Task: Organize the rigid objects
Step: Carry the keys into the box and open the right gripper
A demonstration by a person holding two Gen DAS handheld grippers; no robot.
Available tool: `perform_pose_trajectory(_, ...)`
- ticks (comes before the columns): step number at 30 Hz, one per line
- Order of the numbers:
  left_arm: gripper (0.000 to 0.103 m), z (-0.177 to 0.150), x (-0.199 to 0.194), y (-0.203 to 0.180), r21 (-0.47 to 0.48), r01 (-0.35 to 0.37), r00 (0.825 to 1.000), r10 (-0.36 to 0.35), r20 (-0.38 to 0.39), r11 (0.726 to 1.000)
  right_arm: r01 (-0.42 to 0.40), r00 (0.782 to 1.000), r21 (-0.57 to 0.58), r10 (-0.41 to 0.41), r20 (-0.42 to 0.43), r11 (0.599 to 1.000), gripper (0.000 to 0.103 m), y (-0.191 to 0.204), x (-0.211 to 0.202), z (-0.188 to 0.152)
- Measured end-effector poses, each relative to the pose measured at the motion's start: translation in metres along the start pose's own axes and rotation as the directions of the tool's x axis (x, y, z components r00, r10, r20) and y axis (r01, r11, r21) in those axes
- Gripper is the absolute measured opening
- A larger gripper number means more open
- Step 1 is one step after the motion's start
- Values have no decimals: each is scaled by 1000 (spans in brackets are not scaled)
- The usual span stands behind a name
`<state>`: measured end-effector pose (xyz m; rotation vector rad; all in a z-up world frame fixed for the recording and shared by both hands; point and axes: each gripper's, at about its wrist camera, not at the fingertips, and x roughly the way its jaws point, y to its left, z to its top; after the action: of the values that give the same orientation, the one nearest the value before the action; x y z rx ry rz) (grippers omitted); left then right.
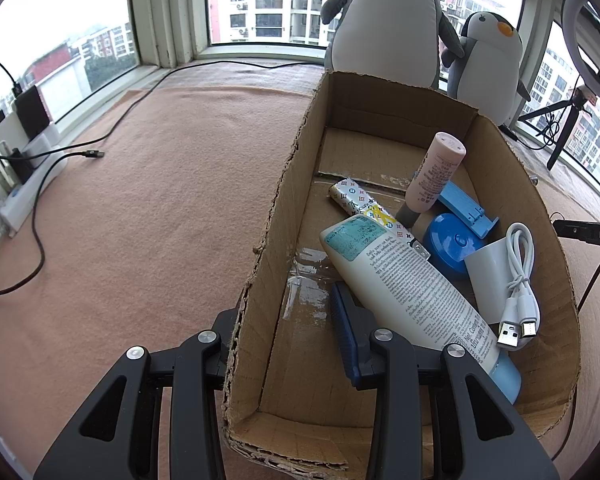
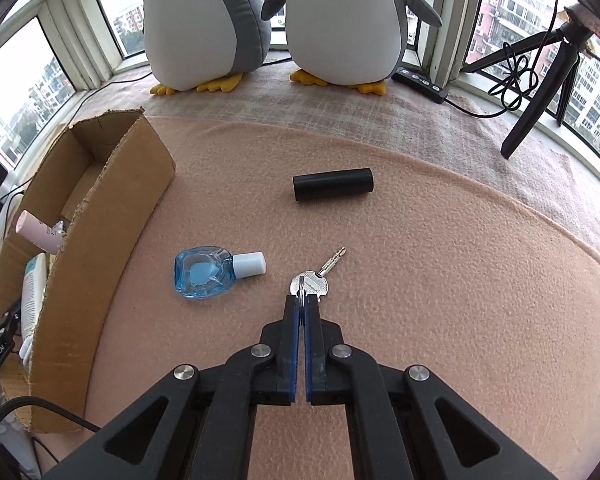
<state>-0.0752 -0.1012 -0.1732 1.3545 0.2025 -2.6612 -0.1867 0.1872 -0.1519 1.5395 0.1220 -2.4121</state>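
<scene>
Left wrist view
Left gripper [image 1: 288, 344]: jaws stood wide apart, straddling the box's left wall; one finger outside on the blanket, the blue-padded one [image 1: 346, 336] inside; whether they pressed the wall, cannot tell.
Box [image 1: 284, 200]: open cardboard, torn rim, on the pink blanket [image 1: 160, 200].
Inside the box: white tube [image 1: 412, 292] lying diagonally; patterned stick [image 1: 374, 212] partly under it; pink bottle [image 1: 434, 172] leaning upright; blue round case [image 1: 450, 244]; blue clip [image 1: 466, 208]; white USB cable [image 1: 518, 284] against the right wall.
Behind the box: two plush penguins [image 1: 396, 20] at the window.
Far left: black cable [image 1: 92, 154] loose on the blanket.

Right wrist view
Right gripper [image 2: 301, 300]: jaws nearly together, pinching the ring of the keys [image 2: 312, 282]; the keys lay on the blanket ahead of the tips.
Blue bottle [image 2: 206, 276]: on its side, white cap pointing right, between the box and the keys.
Black cylinder [image 2: 333, 184]: lying crosswise, well beyond the keys.
Tripod [image 2: 540, 92]: far right, by the window.
</scene>
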Motion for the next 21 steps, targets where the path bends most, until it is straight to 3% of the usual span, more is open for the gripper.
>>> perform_pose_trajectory(10,36,0,0,0,-2,0,1000,0,0,1000,-48,994,-51,53,98,998,2,23,-48,18)
perform_pose_trajectory(21,36,0,0,0,-2,0,1000,0,0,1000,-152,966,-179,184,179,972,2,97,-77,50)
